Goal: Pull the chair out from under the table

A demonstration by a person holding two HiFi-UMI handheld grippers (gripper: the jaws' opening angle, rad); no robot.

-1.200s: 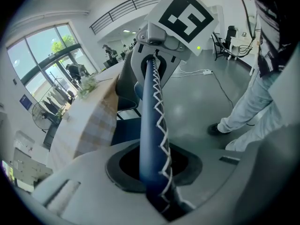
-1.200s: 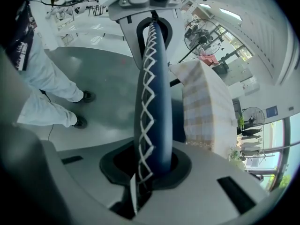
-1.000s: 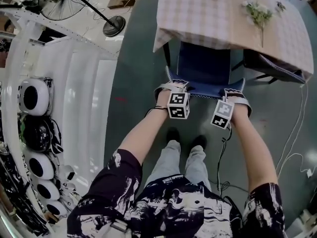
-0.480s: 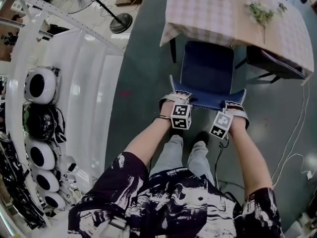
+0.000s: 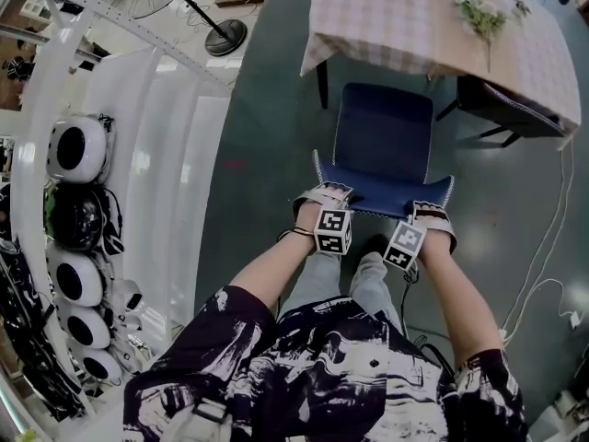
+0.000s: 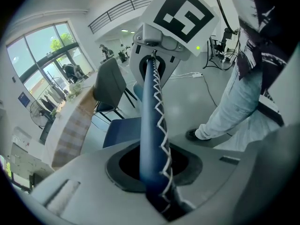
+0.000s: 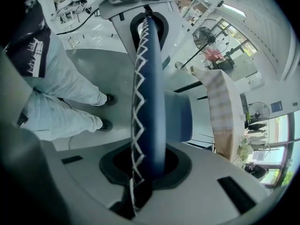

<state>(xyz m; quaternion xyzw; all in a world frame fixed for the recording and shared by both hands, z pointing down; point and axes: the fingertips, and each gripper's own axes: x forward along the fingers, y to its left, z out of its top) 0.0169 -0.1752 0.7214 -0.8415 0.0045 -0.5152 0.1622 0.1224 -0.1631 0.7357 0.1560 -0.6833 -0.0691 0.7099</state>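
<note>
A dark blue chair [image 5: 382, 141] stands on the grey floor with its seat out from under the checked-cloth table [image 5: 414, 26]. Its backrest top edge [image 5: 382, 201], trimmed with white zigzag stitching, faces me. My left gripper [image 5: 322, 196] is shut on the left end of that edge and my right gripper [image 5: 431, 215] on the right end. In the left gripper view the backrest edge [image 6: 152, 125] runs up between the jaws of my left gripper [image 6: 159, 177]. The right gripper view shows the same edge [image 7: 147, 102] clamped in my right gripper [image 7: 140, 177].
A second dark chair [image 5: 511, 118] sits tucked under the table's right side. Flowers [image 5: 480, 17] lie on the cloth. A fan stand [image 5: 225, 35] is at the back left, white shelving with round helmets [image 5: 74, 150] along the left, cables [image 5: 543, 247] on the right. My feet [image 5: 373, 247] stand right behind the chair.
The chair has slid out from under the table toward me, its seat now fully uncovered. Both grippers came back with it, still clamped on the backrest.
</note>
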